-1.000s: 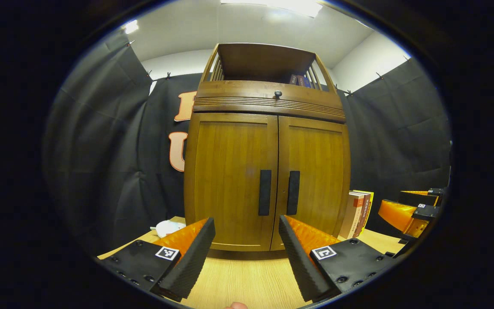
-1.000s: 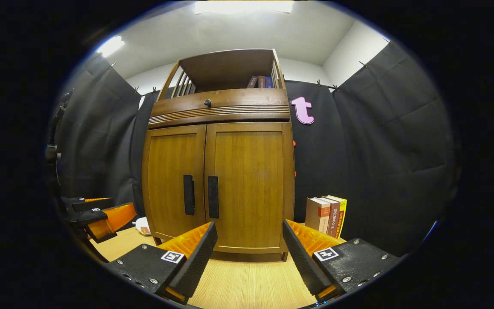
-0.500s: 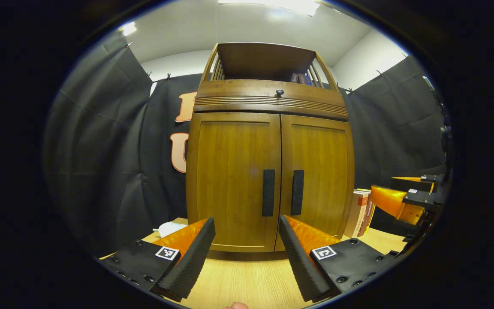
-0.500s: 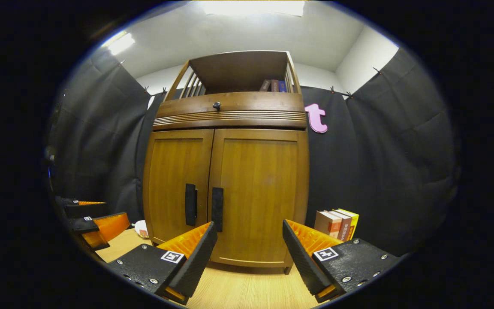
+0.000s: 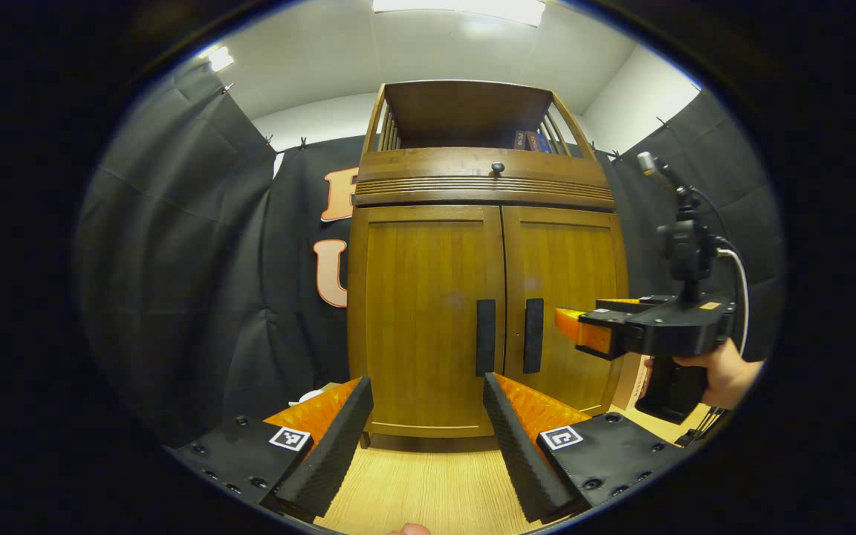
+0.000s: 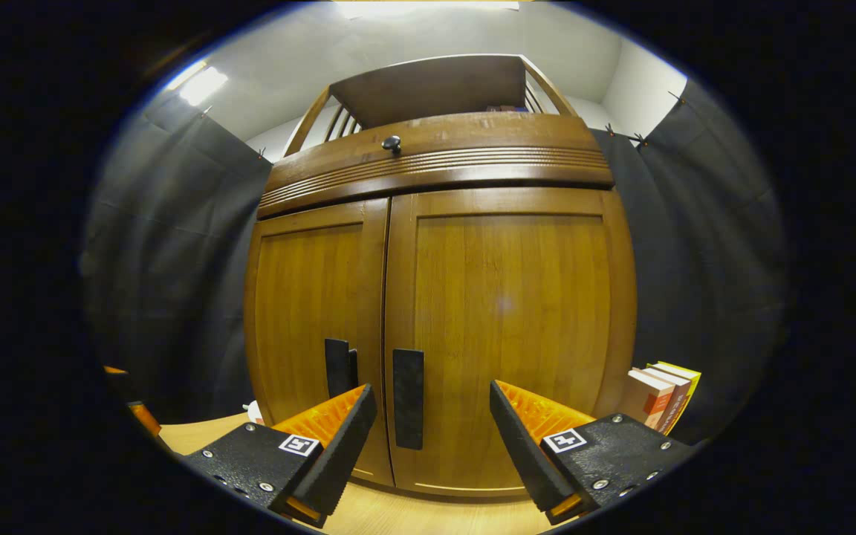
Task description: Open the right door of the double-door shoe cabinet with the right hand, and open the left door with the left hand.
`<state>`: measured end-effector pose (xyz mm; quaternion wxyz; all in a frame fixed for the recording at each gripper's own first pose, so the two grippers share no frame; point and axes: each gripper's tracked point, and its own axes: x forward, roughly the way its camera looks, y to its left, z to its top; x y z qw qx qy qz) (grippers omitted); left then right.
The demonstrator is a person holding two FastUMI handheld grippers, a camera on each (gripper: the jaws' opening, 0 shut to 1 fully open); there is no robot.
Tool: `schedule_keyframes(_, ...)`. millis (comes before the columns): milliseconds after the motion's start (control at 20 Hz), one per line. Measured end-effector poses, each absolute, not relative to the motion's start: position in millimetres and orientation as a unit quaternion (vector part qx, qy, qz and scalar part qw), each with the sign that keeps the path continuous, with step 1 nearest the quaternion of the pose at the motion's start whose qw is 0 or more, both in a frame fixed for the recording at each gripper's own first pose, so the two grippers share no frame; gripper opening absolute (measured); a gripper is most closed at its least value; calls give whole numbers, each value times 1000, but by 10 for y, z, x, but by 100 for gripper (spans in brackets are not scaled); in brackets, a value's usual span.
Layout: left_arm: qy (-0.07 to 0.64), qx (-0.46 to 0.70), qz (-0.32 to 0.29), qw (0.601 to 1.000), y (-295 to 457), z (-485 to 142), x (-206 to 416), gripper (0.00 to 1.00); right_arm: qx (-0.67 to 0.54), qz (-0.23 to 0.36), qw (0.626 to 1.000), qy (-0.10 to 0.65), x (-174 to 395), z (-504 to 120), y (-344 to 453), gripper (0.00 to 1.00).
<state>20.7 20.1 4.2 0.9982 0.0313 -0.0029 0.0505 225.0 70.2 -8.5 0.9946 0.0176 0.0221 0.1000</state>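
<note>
In the left gripper view the left gripper sits low over the pale wooden tabletop with its fingers spread wide and nothing between them. In the right gripper view the right gripper is likewise spread apart and holds nothing, its fingers flanking the lower part of the right door.

Just beyond stands the double-door shoe cabinet, brown wood, upright on the tabletop. Both doors are shut, meeting at a thin centre seam. The left door and the right door each carry a dark vertical handle beside the seam: the left handle and the right handle. In the right gripper view the right handle lies between that gripper's fingers but farther off, not touched. In the left gripper view the right gripper, held by a hand, hovers in front of the right door, near its handle.

Above the doors runs a ribbed drawer front with a small dark knob. On top is an open shelf with slatted sides, holding a few books at its right.

Upright books stand on the tabletop to the cabinet's right. Black cloth hangs behind and on both sides, beneath a white ceiling with a bright lamp.
</note>
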Motion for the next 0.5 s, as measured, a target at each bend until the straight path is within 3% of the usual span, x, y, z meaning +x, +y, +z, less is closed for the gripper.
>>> schedule_keyframes(350,3,22,74,997,392,-23,136,94,30,99,991,88,2916,-578,959,96)
schedule_keyframes(450,4,20,78,997,435,-35,164,96,30,103,989,100,2990,-673,1044,84)
schedule_keyframes(500,5,19,81,997,463,-42,165,99,24,95,990,102,2983,-682,1034,71)
